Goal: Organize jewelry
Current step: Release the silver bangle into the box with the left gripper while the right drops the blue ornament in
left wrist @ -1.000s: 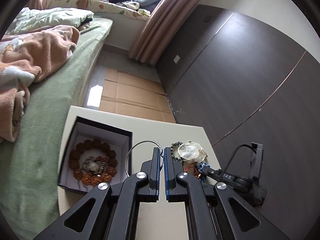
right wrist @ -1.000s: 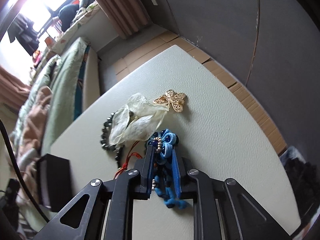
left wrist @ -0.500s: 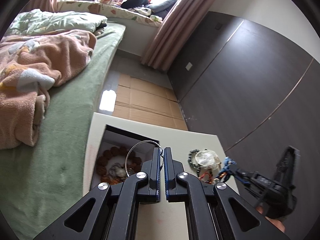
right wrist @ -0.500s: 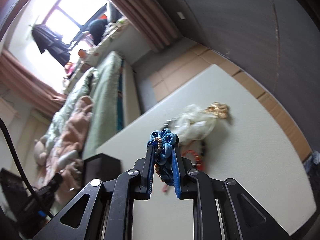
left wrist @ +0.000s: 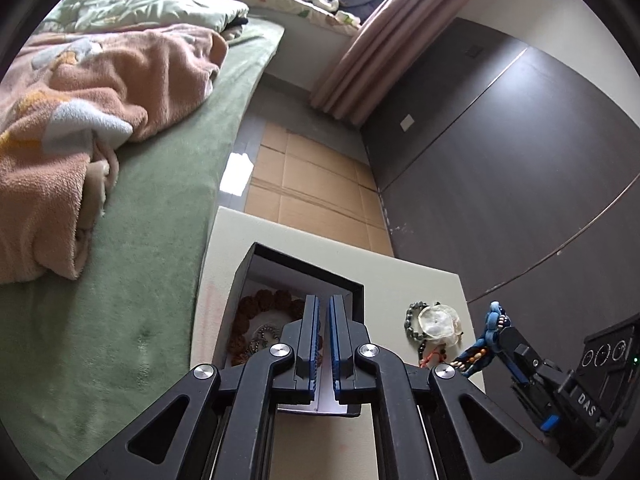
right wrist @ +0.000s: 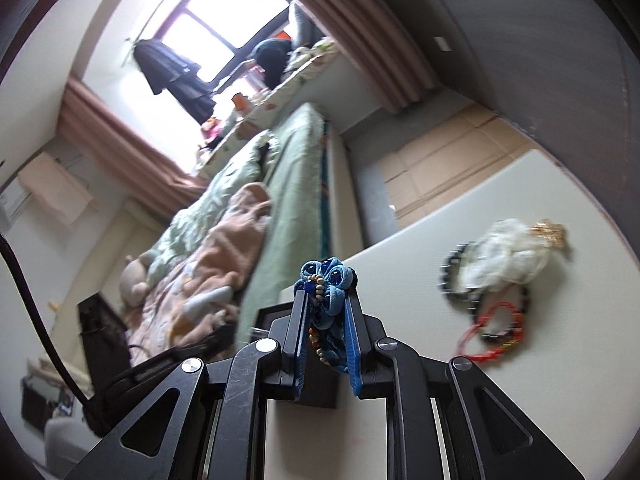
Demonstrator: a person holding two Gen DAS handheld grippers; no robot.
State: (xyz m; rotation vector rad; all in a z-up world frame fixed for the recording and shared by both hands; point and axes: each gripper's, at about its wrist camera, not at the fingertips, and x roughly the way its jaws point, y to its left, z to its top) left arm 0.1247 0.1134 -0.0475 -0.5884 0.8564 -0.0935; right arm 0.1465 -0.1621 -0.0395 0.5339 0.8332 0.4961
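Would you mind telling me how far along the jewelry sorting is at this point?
Partly done. A brown bead bracelet and a silvery chain already lie in the black box. The right tongs grip a blue fabric ornament, held above the table. The left tongs hover over the box, holding nothing. Left on the table: a dark bead bracelet, a red bracelet, a clear pouch and a gold brooch.
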